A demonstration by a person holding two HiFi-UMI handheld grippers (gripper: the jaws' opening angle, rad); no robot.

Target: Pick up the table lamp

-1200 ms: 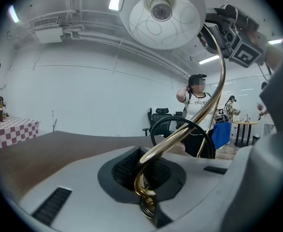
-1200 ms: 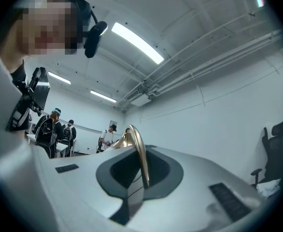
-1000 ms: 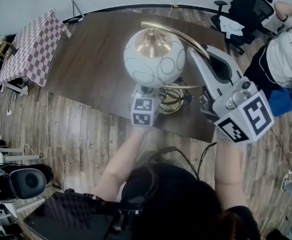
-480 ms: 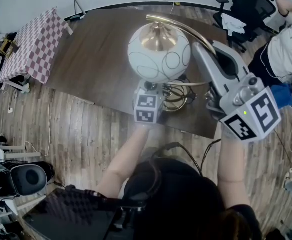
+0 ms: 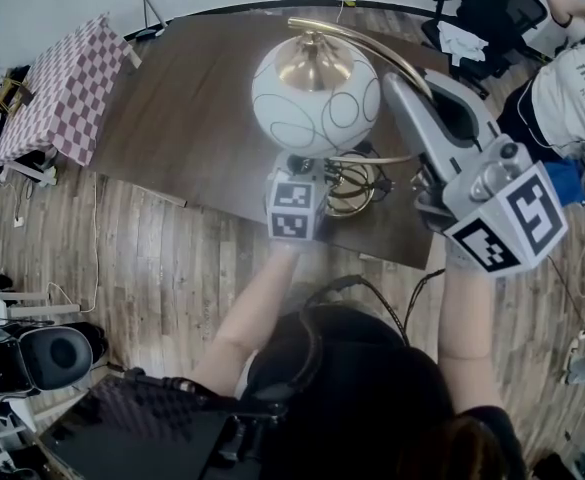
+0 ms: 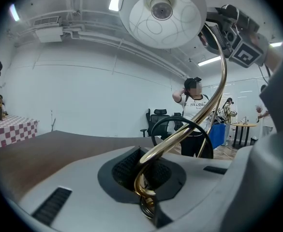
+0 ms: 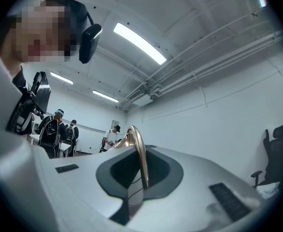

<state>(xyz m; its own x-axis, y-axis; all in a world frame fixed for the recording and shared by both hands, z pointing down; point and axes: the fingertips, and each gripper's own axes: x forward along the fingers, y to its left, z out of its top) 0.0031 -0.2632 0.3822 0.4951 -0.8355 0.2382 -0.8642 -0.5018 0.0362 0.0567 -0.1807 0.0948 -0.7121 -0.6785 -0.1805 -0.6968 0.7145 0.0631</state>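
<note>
- Brass arm point(image 6: 214, 95) of the table lamp point(image 5: 317, 93): its lower, coiled end passes between the jaws of the left hand-held gripper point(image 6: 148, 190), which are closed tight on it.
- Right hand-held gripper point(image 7: 139, 178): jaws likewise clamped on the brass arm, at a higher point of the arc, close beside the globe shade point(image 6: 163, 13).
- Governing relation: the lamp rises up and ahead from the left hand-held gripper, with the globe shade directly above it. The arm's long axis curves from the left jaws up and across to the right jaws.
- Nearer hand: the left hand-held gripper is the one nearer the base point(image 5: 357, 183); the right one is nearer the shade end. In judgement, a lift requires both to rise together so that the arc does not twist in either grip.
- Lamp position: the base lies just ahead of the left hand-held gripper, over the near edge of the desk point(image 5: 192, 118).
- Not determinable: whether the base rests on the desk or hangs clear of it.
- Obstructions: in the head view the globe shade covers the left jaw tips, and the grey body of the right hand-held gripper covers part of the arc. Both gripper views cut off the base.
</note>
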